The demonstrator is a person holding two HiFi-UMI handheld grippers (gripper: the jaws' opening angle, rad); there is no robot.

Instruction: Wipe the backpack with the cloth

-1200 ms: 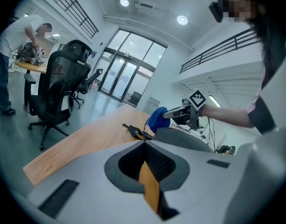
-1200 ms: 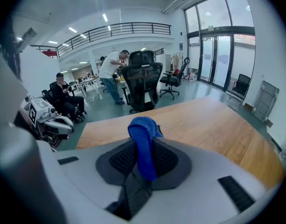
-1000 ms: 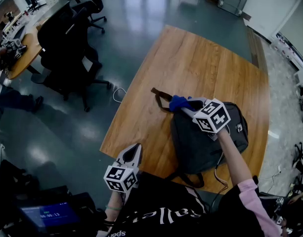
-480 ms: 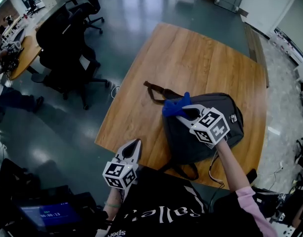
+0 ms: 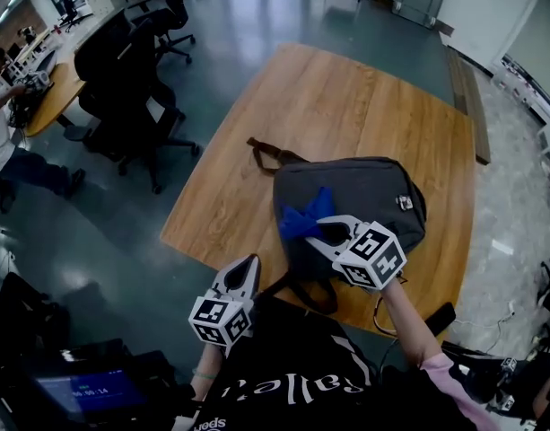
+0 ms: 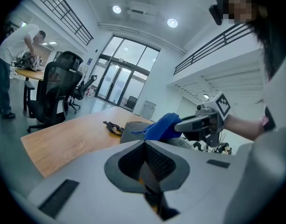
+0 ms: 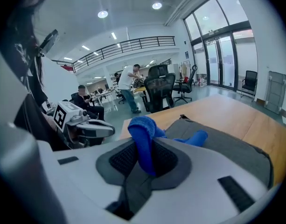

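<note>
**Wiping in progress — cloth on the bag's near-left corner**

Clamped in the right gripper [image 5: 323, 230] is the blue cloth [image 5: 301, 221]. The right gripper view shows a fold of it pinched between the closed jaws, with the loose end trailing forward onto grey fabric. The backpack [image 5: 369, 191] lies flat on the wooden table [image 5: 328, 97], close to the edge nearest the person, and one strap [image 5: 264, 153] is splayed out on the wood at its far-left side. From the head view, the cloth sits on the bag's front panel near its left, person-side corner.

The left gripper [image 5: 248, 268] hangs off the table by the person's body, well apart from the bag. Its jaws are pressed together with nothing between them.

This looks like the wiping stroke itself, not a pickup or a finish, since the cloth is on the bag and held firmly. Most of the panel, to the right and toward the far side, is bare of cloth.

The next move probably calls for dragging the cloth across that remaining surface, with enough downward pressure that its loose end flattens instead of skimming. Nothing steadies the bag — soft as it appears, it may slide or bunch under a hard pull. A lighter stroke, or the idle gripper pinning an edge, would likely help.
</note>
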